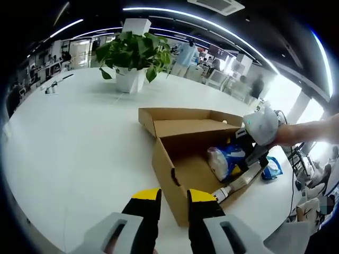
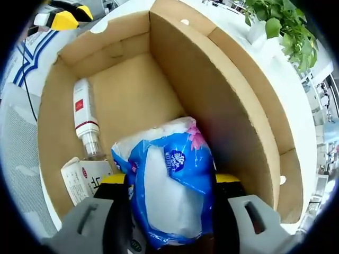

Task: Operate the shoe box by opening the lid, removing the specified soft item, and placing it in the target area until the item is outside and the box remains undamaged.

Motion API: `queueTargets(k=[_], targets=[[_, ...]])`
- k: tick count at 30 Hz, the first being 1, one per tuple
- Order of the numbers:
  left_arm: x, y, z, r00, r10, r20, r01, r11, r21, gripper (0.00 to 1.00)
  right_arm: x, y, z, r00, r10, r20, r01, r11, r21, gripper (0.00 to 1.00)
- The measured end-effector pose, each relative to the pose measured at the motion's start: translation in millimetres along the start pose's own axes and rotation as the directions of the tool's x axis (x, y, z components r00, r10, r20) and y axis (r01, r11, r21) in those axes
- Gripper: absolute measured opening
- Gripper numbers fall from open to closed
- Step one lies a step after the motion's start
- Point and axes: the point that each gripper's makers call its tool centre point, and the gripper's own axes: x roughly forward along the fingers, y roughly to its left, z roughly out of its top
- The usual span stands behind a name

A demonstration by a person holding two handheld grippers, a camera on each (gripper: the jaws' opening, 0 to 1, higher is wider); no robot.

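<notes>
My right hand-held gripper (image 2: 168,211) is clamped on the blue tissue pack (image 2: 169,185) inside the open shoe box (image 1: 183,169); left hand-held gripper (image 1: 175,203) nearly closed, empty, just outside the box's near corner on the desk (image 1: 79,143)

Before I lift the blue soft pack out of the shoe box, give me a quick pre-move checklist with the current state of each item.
1. Lid open: ok, the lid is folded back flat on the table.
2. Grip on the soft pack: ok, the right gripper has a finger on each side of it.
3. Pack free of the bottle and small carton: cannot tell, both lie close beside it.
4. Box undamaged: ok, walls look intact.
5. Left gripper out of the way: ok, outside the box's near corner.
6. Target area: cannot tell.
</notes>
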Motion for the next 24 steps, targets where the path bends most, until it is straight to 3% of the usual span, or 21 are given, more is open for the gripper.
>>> queueTargets(k=[4, 6, 14, 24], targets=[[0, -1.0, -1.3, 1.0, -0.003, -0.001, 0.003, 1.0, 0.0, 0.19, -11, -1, 7.3, 0.999, -0.017, 0.036, 0.016, 0.999, 0.039, 0.33], [1, -1.6, -1.8, 1.0, -0.006, -0.002, 0.006, 1.0, 0.0, 0.19, -17, 4, 8.5, 0.999, -0.007, 0.047, 0.005, 0.999, 0.036, 0.3], [2, -8.8, 6.1, 1.0, -0.022, 0.004, 0.022, 1.0, 0.018, 0.18, -24, 18, 8.6, 0.998, -0.017, 0.054, 0.018, 1.0, -0.009, 0.26], [4, -30.3, 9.3, 0.998, -0.069, 0.002, 0.069, 0.996, 0.06, 0.2, -51, 13, 13.8, 0.994, -0.053, 0.098, 0.054, 0.999, -0.003, 0.26]])
